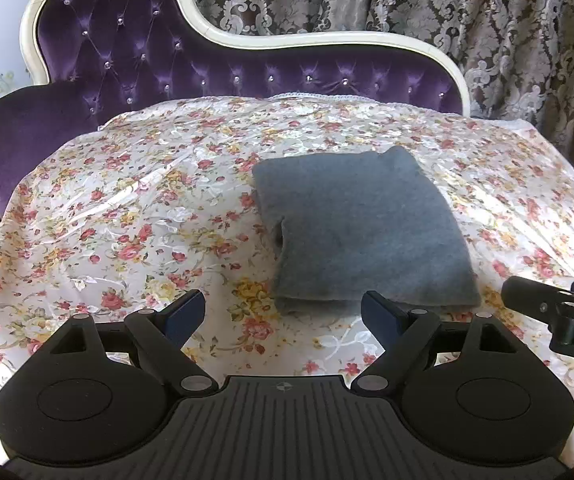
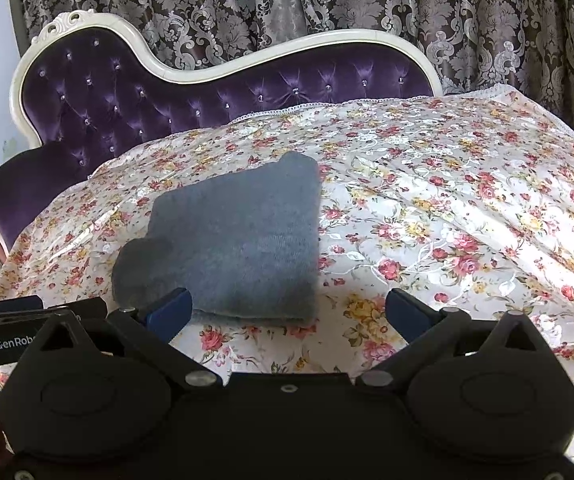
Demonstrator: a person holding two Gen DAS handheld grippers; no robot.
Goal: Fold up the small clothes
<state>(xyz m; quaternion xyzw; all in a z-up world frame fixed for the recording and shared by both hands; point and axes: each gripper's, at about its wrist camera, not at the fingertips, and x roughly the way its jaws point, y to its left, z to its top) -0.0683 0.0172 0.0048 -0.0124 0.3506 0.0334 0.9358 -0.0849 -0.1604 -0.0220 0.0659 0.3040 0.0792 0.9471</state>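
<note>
A grey knitted garment [image 1: 363, 232] lies folded into a thick rectangle on the flowered cloth [image 1: 135, 216]. In the right wrist view the same garment [image 2: 231, 240] sits left of centre. My left gripper [image 1: 283, 312] hovers just in front of the garment's near edge, jaws wide apart, nothing between them. My right gripper [image 2: 287, 308] also stands open at the garment's near right corner; its left fingertip [image 2: 171, 308] overlaps the fold's edge in the picture, with no grip on it. The right gripper's body [image 1: 559, 312] pokes in at the left wrist view's right edge.
A purple tufted sofa back with a white frame [image 1: 207, 64] rises behind the table. Patterned curtains [image 2: 327, 4] hang behind it. The cloth's lace edge [image 2: 367, 102] marks the far side. Bare flowered cloth [image 2: 467, 208] spreads to the right of the garment.
</note>
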